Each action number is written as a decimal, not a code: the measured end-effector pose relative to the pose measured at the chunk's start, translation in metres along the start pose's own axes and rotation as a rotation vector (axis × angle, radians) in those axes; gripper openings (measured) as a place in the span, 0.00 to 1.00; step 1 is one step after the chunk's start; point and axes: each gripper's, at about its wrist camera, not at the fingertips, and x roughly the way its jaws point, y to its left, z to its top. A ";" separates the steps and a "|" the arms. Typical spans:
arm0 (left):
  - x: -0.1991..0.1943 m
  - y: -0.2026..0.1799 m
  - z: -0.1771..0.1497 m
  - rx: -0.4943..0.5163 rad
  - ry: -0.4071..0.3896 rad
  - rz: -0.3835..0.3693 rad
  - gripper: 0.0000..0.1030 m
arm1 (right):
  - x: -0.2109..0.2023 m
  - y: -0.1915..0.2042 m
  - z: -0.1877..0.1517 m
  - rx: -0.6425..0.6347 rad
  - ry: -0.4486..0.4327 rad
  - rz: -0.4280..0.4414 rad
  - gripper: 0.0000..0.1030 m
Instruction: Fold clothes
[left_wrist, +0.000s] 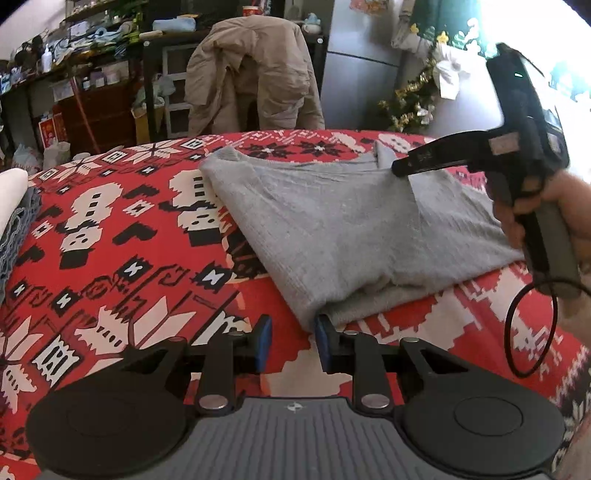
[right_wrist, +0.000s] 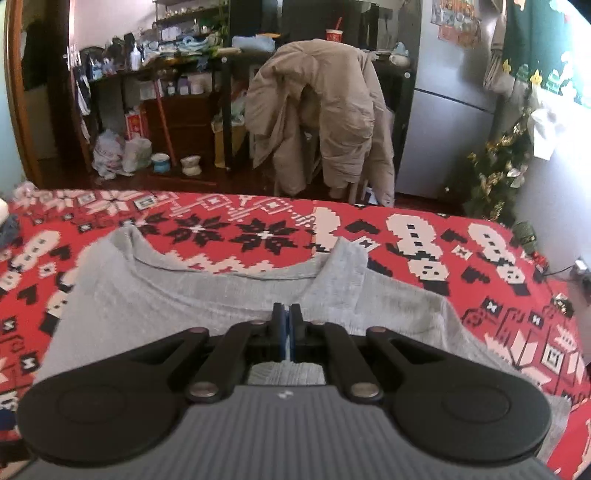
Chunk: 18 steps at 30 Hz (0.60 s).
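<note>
— Well, our grey sweater (left_wrist: 332, 229) lies folded on the red patterned cloth (left_wrist: 110, 240), bare cloth left of it.
— Our left claw (left_wrist: 293, 341) stands spread at its near corner; our right claw (right_wrist: 287, 317) is pressed together over it, any pinched fabric hidden.

We note the grey garment (right_wrist: 192, 306) runs under the right hand-held gripper (right_wrist: 287, 332) in the right wrist view; its near part is hidden, and we cannot tell whether cloth is pinched there. In the left wrist view, a hand (left_wrist: 554, 214) is cut off at the right edge. Folded cloth (left_wrist: 14, 206) is cropped at the left edge. Shelf items (right_wrist: 177, 40), upper left, are too small to identify.
</note>
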 end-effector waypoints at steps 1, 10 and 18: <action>0.000 -0.001 0.000 0.008 -0.003 0.005 0.24 | 0.003 0.000 -0.001 -0.001 0.017 0.003 0.03; -0.005 -0.009 -0.002 0.029 -0.052 0.016 0.25 | -0.057 -0.017 -0.033 0.152 0.010 0.138 0.24; -0.001 -0.006 0.000 -0.014 -0.070 0.023 0.16 | -0.082 0.010 -0.080 0.176 0.109 0.296 0.24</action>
